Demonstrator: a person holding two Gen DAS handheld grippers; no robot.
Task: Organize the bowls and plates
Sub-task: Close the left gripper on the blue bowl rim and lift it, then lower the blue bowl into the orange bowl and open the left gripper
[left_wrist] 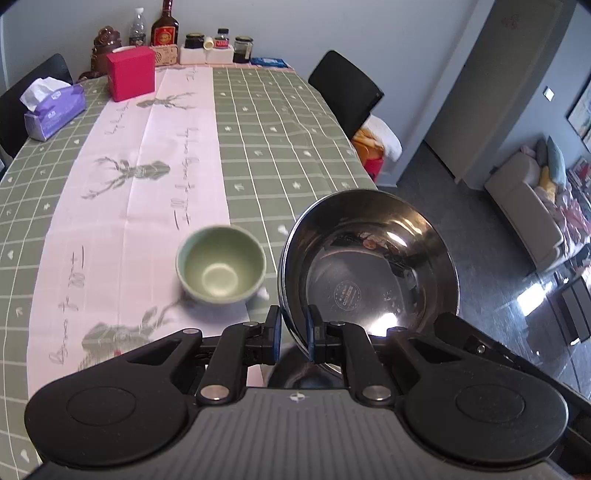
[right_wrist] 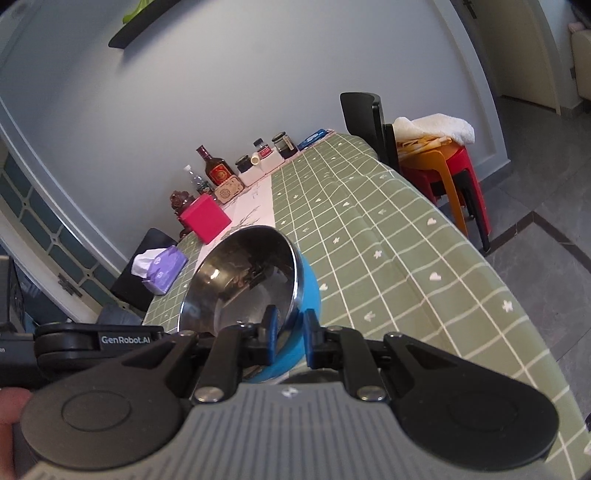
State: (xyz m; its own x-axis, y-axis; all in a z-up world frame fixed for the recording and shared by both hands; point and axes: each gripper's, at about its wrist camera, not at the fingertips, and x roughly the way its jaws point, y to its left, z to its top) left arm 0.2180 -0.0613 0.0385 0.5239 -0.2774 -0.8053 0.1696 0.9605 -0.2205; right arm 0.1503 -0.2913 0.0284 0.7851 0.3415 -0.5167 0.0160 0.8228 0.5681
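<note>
We see a long table covered with a green checked cloth and a pale runner printed with deer. At its far end, against the wall, stand a red box, a purple tissue pack, a dark liquor bottle, a clear water bottle, several small jars on white boxes, and a brown figurine. A black chair stands at the right edge of the table; beyond it, in the right wrist view, stacked red and orange stools carry a white towel. Nothing lies on the cloth between the near bowls and the far-end clutter.

1 green ceramic bowl sits upright on the runner, just left of the left gripper's load and apart from it.

The left gripper is clenched on the near rim of a stainless steel bowl: 1 blue pad inside the wall, 1 outside. The bowl is tilted, its opening facing the camera, at the right edge of the table; whether it touches the cloth we cannot tell.

The right gripper is clenched on the rim of a blue-sided steel bowl, 1 pad inside, 1 on the blue outer wall. This bowl is also tilted, held above the cloth. A thumb shows at the lower left edge of that view.
</note>
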